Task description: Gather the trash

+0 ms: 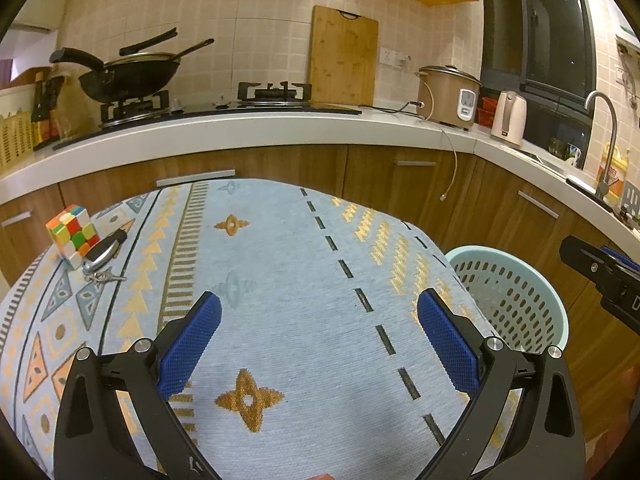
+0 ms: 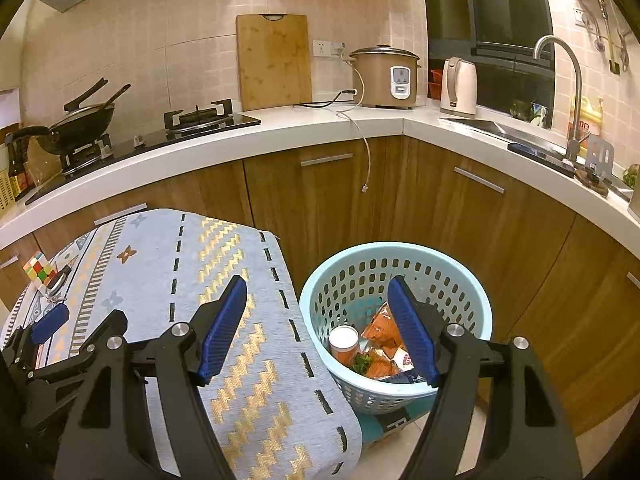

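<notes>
A light blue perforated basket stands on the floor right of the cloth-covered table. It holds orange snack wrappers and an orange cup with a white lid. My right gripper is open and empty, over the table's right edge and the basket's left rim. My left gripper is open and empty above the table cloth. The basket also shows in the left wrist view, with the right gripper's body beside it.
A Rubik's cube and a key fob with keys lie at the table's far left. Behind are wooden cabinets, a counter with a wok, cutting board, rice cooker, kettle and sink tap.
</notes>
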